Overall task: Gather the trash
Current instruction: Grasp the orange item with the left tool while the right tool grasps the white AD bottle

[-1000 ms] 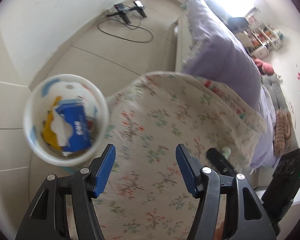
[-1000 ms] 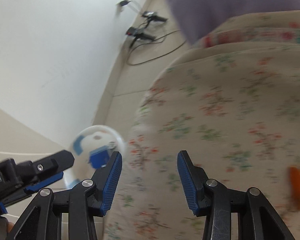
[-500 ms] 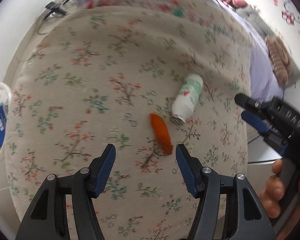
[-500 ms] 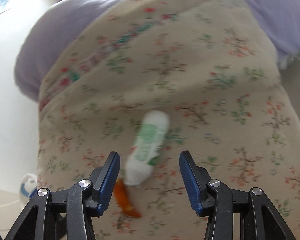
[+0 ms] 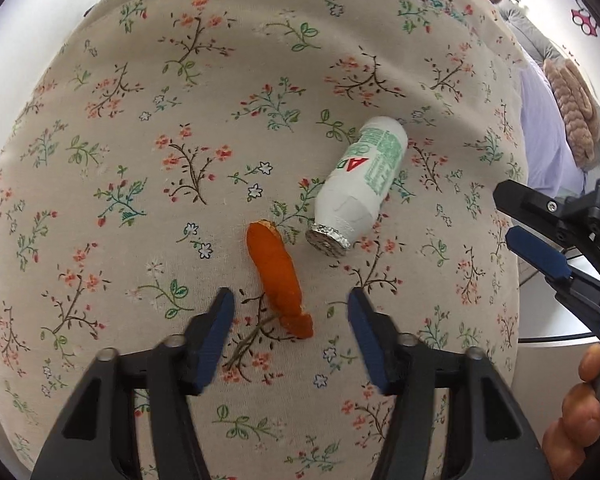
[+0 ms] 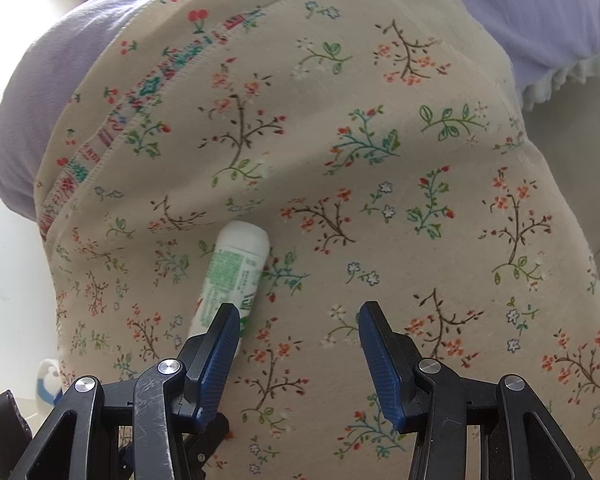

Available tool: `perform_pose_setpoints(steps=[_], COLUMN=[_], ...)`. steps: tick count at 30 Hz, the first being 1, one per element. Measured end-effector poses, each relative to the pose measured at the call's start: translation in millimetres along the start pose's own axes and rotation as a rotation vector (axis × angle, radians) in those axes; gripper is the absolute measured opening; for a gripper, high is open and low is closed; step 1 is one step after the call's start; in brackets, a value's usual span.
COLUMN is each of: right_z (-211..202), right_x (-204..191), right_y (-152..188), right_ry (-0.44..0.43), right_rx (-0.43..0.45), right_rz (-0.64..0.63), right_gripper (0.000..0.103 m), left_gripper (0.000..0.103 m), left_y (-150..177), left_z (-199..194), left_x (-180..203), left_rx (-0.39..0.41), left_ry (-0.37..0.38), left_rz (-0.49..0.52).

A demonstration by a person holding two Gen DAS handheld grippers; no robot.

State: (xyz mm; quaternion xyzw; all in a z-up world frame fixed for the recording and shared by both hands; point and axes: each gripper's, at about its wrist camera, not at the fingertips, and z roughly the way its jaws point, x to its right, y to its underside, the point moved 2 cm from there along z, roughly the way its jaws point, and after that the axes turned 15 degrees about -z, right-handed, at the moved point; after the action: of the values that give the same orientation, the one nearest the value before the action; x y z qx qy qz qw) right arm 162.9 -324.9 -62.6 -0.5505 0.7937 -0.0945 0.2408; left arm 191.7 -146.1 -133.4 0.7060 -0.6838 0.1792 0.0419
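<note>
Now that both grippers have swung from the bin over to the floral blanket [image 5: 140, 208], the left gripper [image 5: 290, 320] hangs spread-open over the orange peel [image 5: 276, 272], the right gripper [image 6: 294, 334] released beside the bottle [image 5: 360, 184] — next pickup, probably.

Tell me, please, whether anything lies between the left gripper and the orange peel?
Nothing visible does. The left gripper is open, with the peel's near end between its fingers on the floral blanket. The bottle lies beside the peel's far end.
</note>
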Motion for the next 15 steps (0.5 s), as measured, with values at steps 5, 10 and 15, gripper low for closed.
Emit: perform_pose_setpoints(steps=[5, 10, 15], right_z=[3.4, 17.9, 36.6], right_x=[5.4, 4.2, 4.0], right_y=[-1.8, -1.8, -2.2], right_ry=[-0.006, -0.012, -0.065], right_rx=[-0.003, -0.028, -0.063], right_rz=[0.004, -0.005, 0.034], right_gripper=[0.055, 0.055, 0.055], left_gripper=[0.026, 0.018, 0.016], left_y=[-1.2, -7.0, -10.7], left_z=[12.1, -0.4, -18.2], left_x=[-2.4, -16.0, -30.0], left_rx=[-0.026, -0.026, -0.020], left_ry=[0.009, 0.066, 0.104], left_rz=[-0.004, -0.040, -0.063])
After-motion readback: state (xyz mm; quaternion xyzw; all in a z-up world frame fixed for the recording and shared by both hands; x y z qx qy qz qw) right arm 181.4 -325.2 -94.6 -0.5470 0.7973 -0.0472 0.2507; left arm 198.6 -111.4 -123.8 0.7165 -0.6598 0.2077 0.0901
